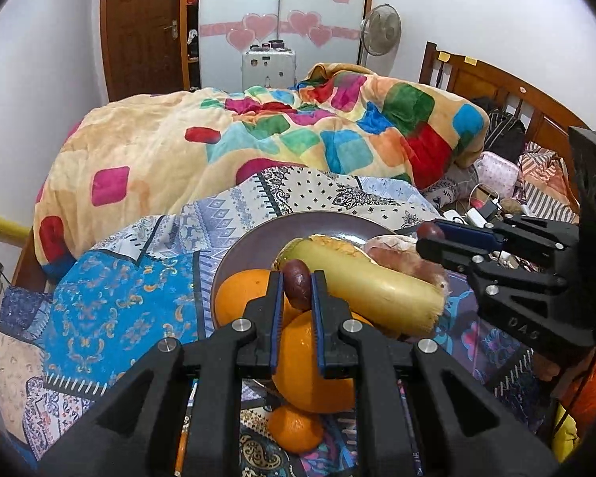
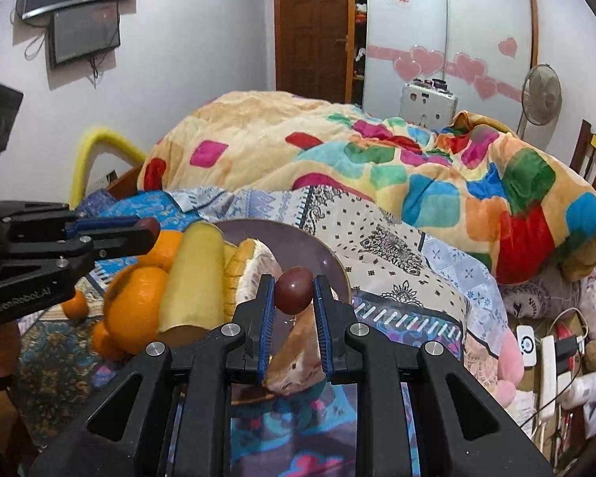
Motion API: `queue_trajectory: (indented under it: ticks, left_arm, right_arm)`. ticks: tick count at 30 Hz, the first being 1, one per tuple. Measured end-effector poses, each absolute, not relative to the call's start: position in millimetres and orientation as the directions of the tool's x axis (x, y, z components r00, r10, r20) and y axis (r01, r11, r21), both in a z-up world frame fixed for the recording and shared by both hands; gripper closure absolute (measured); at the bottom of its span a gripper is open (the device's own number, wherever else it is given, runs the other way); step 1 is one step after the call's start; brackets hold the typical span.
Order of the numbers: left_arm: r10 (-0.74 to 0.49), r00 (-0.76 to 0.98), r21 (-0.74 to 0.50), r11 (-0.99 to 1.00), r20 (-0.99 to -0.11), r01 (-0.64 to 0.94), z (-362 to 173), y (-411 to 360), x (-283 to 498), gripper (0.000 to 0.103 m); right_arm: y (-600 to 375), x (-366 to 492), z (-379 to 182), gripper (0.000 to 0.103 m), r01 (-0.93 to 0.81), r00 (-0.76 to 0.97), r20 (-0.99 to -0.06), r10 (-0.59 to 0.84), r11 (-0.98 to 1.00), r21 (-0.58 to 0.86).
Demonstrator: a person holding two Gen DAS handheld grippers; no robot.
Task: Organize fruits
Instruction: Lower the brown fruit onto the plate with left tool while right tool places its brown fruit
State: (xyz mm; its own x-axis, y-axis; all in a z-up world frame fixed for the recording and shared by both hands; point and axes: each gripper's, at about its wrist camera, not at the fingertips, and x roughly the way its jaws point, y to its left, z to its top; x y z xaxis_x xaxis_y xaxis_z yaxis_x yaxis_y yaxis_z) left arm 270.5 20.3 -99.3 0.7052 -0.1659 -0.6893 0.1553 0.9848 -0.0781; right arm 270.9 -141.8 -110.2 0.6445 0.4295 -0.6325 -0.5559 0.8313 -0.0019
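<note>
We see the left tongs [image 1: 298,282] clenched on a dark plum [image 1: 297,284] above the oranges [image 1: 314,361], and the right tongs [image 2: 294,290] clenched on a second plum [image 2: 294,289] over the purple plate [image 2: 298,242]. Only the right wrist view shows the wall screens [image 2: 83,28]; only the left shows the headboard [image 1: 492,79]. Bedding lies open beyond the plate's far rim.

Left tongs [image 1: 297,278]: black angular plastic; blue ribbed pads; silver screws; right tongs [image 2: 294,288] same; "GenRobot.AI" lettering.
</note>
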Motion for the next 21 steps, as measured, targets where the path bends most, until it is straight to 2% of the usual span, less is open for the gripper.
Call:
queue_trajectory:
  ticks: [7,10,12,14,17,19,21]
  left_arm:
    - [-0.19,0.697,-0.105,0.981,-0.692,0.163,-103,19,276,0.09]
    - [-0.196,0.689,-0.11,0.98,-0.698,0.167,-105,18,278,0.09]
    - [-0.201,0.685,-0.114,0.979,-0.7,0.17,-105,17,278,0.09]
    - [-0.2,0.686,-0.114,0.979,-0.7,0.17,-104,16,278,0.089]
    - [-0.203,0.685,-0.117,0.978,-0.7,0.17,-101,18,276,0.082]
    - [-0.193,0.696,-0.109,0.981,-0.692,0.163,-97,19,271,0.071]
    - [-0.185,0.707,-0.103,0.982,-0.683,0.157,-91,20,265,0.065]
  right_arm:
    - [-140,278,-118,0.084,-0.569,0.616,-0.655,0.439,0.822,0.015]
    - [-140,277,-117,0.077,-0.568,0.617,-0.654,0.437,0.823,0.014]
    - [-141,277,-116,0.069,-0.566,0.625,-0.647,0.437,0.824,0.009]
    - [-141,276,-113,0.069,-0.56,0.639,-0.637,0.431,0.828,-0.002]
    - [-145,273,-109,0.069,-0.554,0.647,-0.628,0.432,0.832,0.001]
    - [-148,271,-105,0.069,-0.551,0.649,-0.623,0.436,0.834,0.011]
    - [-150,268,-100,0.069,-0.549,0.653,-0.617,0.441,0.836,0.016]
